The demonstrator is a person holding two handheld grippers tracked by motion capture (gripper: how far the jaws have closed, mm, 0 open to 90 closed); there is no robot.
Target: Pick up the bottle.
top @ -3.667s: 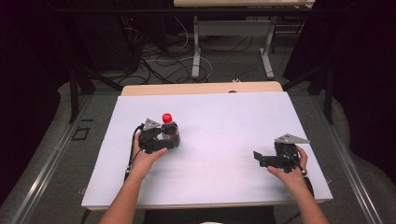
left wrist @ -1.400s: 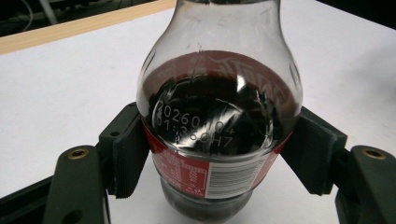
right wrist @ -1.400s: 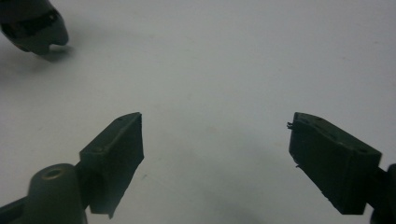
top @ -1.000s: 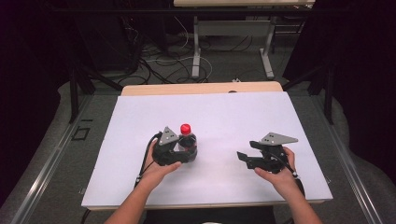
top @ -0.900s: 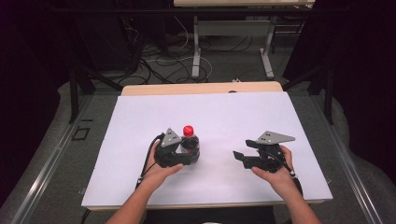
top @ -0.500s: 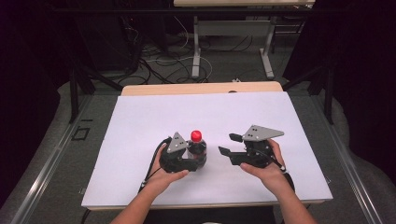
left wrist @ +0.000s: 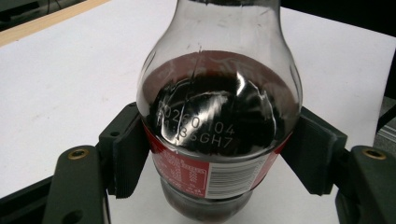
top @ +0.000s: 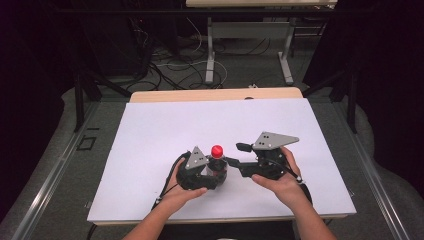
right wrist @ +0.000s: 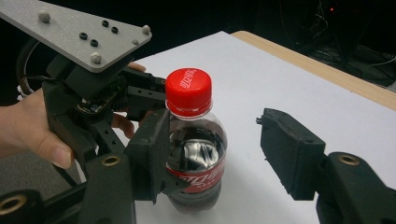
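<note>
Clamping the clear plastic cola bottle (left wrist: 219,116), left gripper (top: 210,172) fingers grip its label; right gripper (right wrist: 215,154) fingers, just narrowing, stand apart.

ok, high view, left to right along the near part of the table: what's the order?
Left gripper → red-capped cola bottle in its jaws → right gripper, pointing at the bottle, all on the white table.

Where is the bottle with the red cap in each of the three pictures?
High view: the bottle stands low in the middle, clamped by the left gripper.
Left gripper view: it sits dead centre, between the black jaws; its cap is cut off at the top.
Right gripper view: left of centre, red cap on top.
Shared landmark: the white table.
</note>
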